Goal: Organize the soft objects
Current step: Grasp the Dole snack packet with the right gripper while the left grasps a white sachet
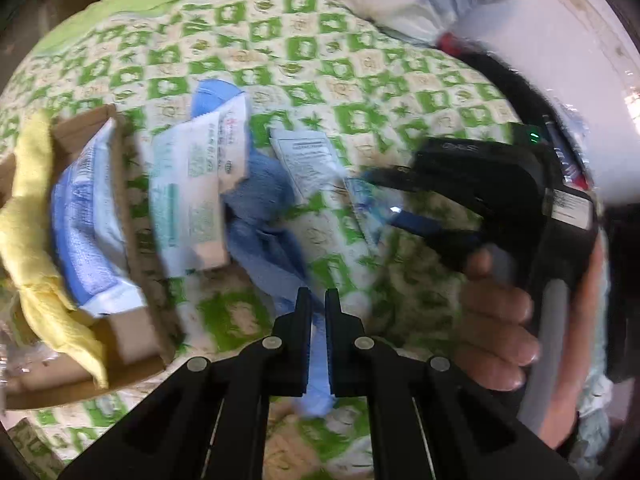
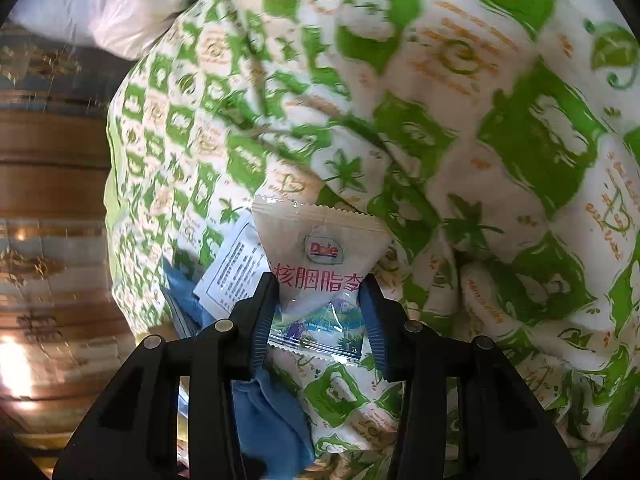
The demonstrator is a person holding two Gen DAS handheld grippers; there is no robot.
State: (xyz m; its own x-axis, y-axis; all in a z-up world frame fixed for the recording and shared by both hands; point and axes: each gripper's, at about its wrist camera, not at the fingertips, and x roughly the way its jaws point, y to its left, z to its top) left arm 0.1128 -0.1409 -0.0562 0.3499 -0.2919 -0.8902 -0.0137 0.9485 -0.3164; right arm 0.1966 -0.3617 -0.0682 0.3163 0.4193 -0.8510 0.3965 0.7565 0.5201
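Soft daylight lit both my views evenly. Motion blur smeared the green-and-cream patterned quilt [image 1: 360,80], fisheye bending curved the edges, and glare flared at the right view's lower left.

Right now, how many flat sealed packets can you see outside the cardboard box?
3: the Dole packet between the right gripper fingers, the white printed packet beside it, the green-white packet near the box. Others may be hidden.

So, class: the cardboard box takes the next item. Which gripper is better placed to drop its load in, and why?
Left. The left gripper, shut on the blue cloth, has the cardboard box close by in its view. The right gripper holds a Dole packet; no box shows there.
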